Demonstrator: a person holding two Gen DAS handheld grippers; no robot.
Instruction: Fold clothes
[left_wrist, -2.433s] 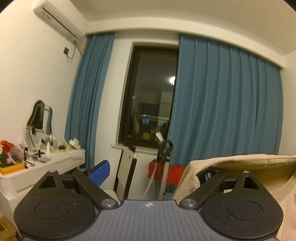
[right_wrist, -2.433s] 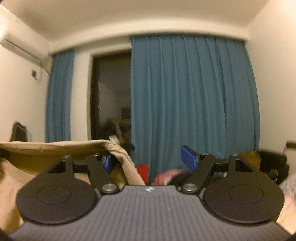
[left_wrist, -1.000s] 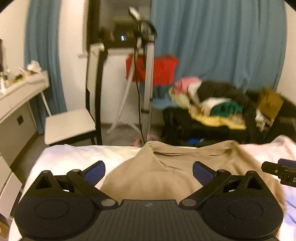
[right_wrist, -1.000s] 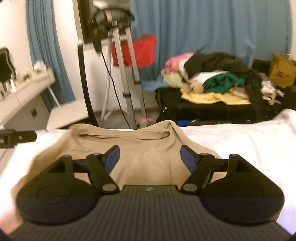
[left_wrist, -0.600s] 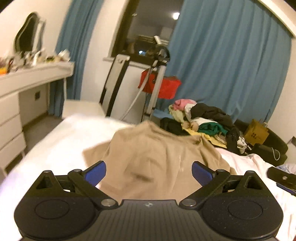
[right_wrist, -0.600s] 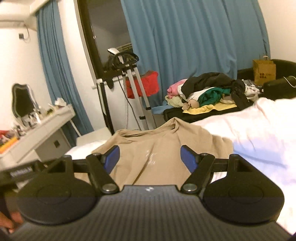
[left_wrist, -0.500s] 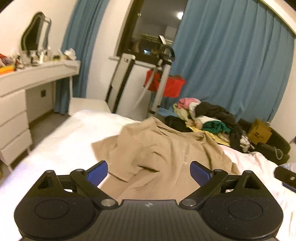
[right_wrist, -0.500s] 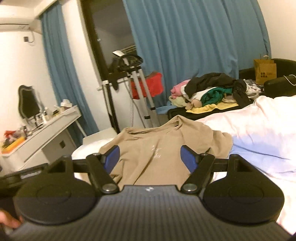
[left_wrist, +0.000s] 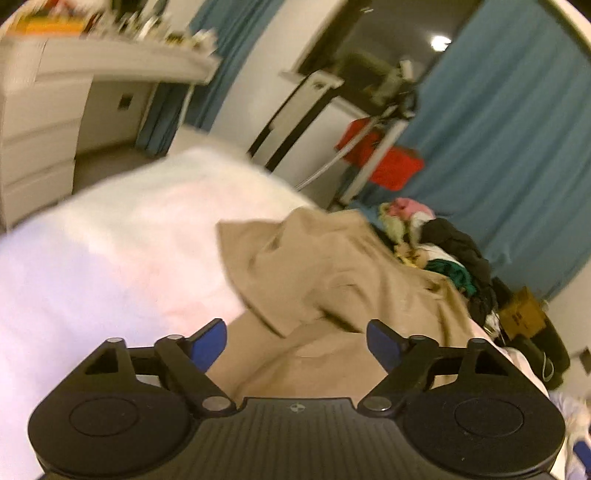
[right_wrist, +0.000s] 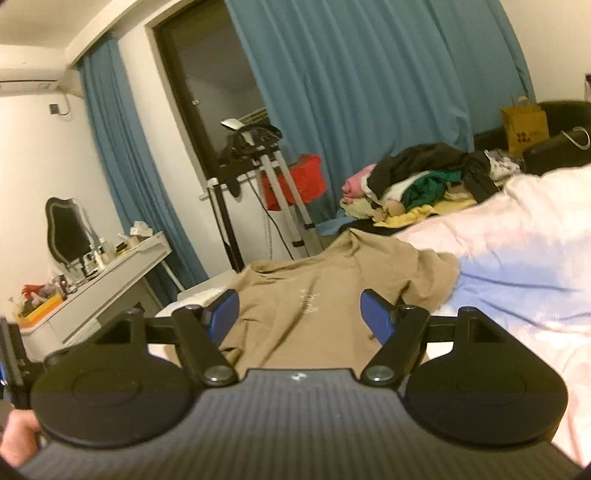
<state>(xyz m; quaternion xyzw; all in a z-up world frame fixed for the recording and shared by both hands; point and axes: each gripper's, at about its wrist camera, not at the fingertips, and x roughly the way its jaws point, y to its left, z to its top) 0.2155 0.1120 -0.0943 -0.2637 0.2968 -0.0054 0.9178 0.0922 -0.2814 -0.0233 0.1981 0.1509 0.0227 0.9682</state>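
Since 2.4 s ago the tan shirt (right_wrist: 325, 291) has left both grippers and lies rumpled on the white bed (right_wrist: 524, 258), ahead of the left gripper (left_wrist: 297, 341) and right gripper (right_wrist: 299, 314), both released, jaws spread and empty

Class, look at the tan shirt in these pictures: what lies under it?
The tan shirt lies spread on a white bed sheet, which shows on both sides. What the sheet looks like directly beneath the shirt is covered.
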